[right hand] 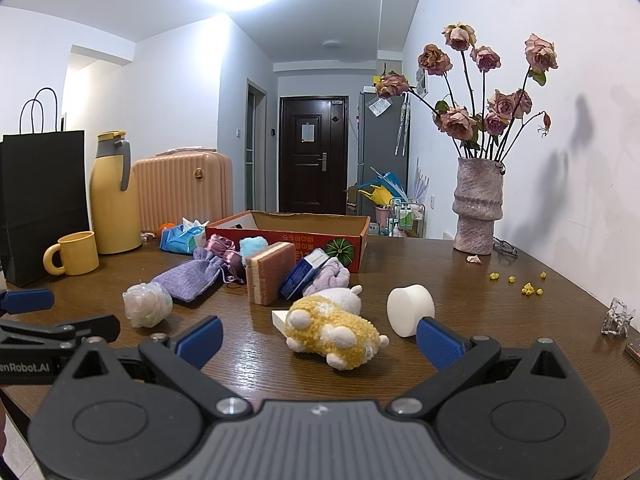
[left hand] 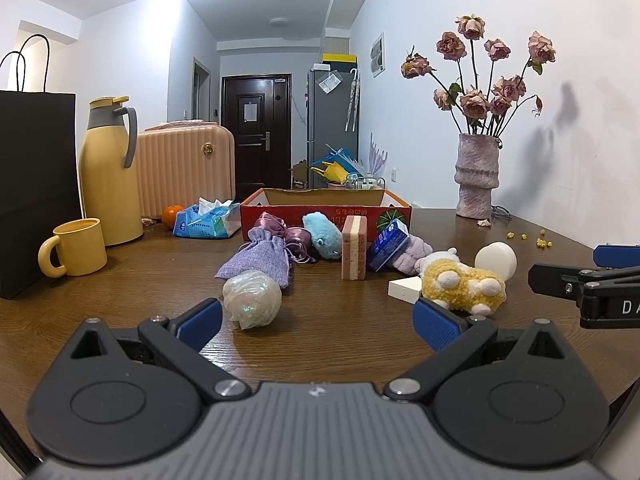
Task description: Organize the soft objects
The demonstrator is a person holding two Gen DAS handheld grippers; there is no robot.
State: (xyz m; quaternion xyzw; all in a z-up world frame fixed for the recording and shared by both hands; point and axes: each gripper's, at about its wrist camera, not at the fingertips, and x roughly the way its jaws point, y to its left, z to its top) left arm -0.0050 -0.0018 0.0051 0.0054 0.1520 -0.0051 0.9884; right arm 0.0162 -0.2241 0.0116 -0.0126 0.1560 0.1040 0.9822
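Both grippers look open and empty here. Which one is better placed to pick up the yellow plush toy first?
Right. The yellow plush toy lies almost centred ahead of the open right gripper. For the left gripper, also open, it sits off by the right fingertip, while the mesh bath pouf is closer.

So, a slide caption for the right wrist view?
Open right claw faces yellow plush toy on wooden table, before red box.

A yellow plush toy [right hand: 334, 330] had white patches. The sponge [right hand: 267, 273] was striped pink and cream. The drawstring pouch [left hand: 256, 263] was lilac; the box [left hand: 326, 206] red; the mug [left hand: 76, 252] yellow.
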